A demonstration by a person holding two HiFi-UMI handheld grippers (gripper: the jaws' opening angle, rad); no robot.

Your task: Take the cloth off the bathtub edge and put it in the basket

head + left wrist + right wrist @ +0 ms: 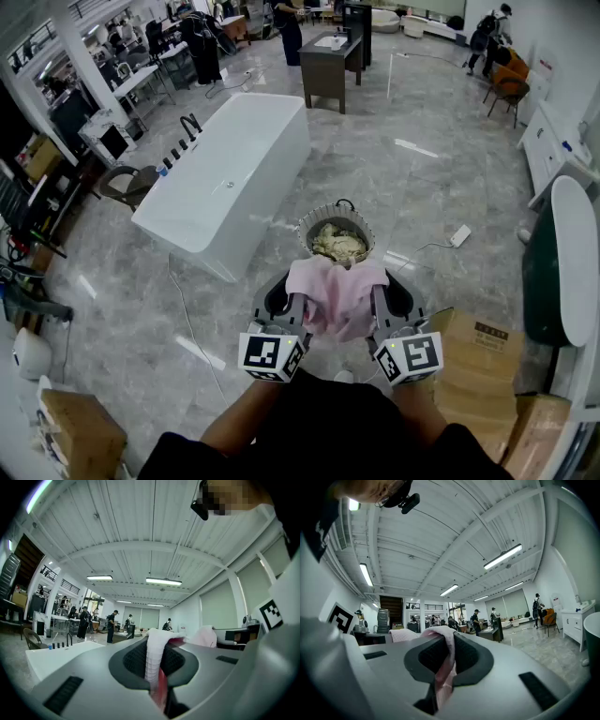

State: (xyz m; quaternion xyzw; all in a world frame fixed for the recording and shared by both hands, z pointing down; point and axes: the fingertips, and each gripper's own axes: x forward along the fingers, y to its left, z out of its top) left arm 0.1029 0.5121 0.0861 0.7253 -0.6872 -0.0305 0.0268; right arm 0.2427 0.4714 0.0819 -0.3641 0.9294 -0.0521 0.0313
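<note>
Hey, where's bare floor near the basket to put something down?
Bare floor lies beyond the basket, between the white bathtub and the dark-sided tub at right. Crowded: cardboard boxes on the right, a cable on the left, and the basket already holds cream cloth.

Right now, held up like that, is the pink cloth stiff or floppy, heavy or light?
Probably floppy: the pink cloth sags and bunches between the left gripper and right gripper. Likely light: only pinched edges carry it. Its waffled weave probably resists slipping.
</note>
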